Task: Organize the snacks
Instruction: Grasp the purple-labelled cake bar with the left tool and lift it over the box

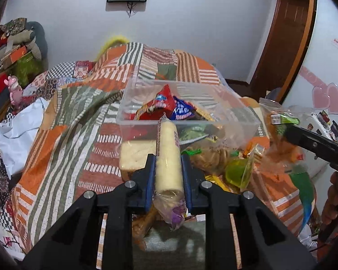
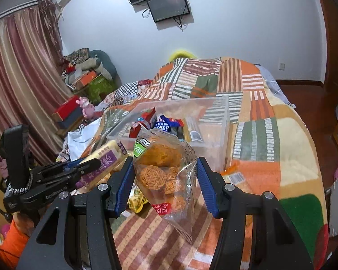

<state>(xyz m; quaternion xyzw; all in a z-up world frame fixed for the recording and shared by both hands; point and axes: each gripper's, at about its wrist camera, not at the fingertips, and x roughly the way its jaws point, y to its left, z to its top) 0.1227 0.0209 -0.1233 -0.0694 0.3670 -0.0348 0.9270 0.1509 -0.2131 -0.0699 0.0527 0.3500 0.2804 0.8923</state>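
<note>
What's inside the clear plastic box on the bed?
The clear box holds a red snack packet, a blue packet and a long pale packet by the right wall. Anything under those packets is covered, so I cannot tell.

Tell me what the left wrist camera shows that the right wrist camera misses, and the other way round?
Only the left wrist view shows a white fridge with pink heart stickers and a pale loaf-like pack lying beside the pile.

Only the right wrist view shows the striped curtain and the green patch on the blanket.

Both show the clear bin of snacks on the patchwork quilt, the left gripper shut on a cream biscuit roll, and the right gripper shut on a bag of orange noodle snacks.
</note>
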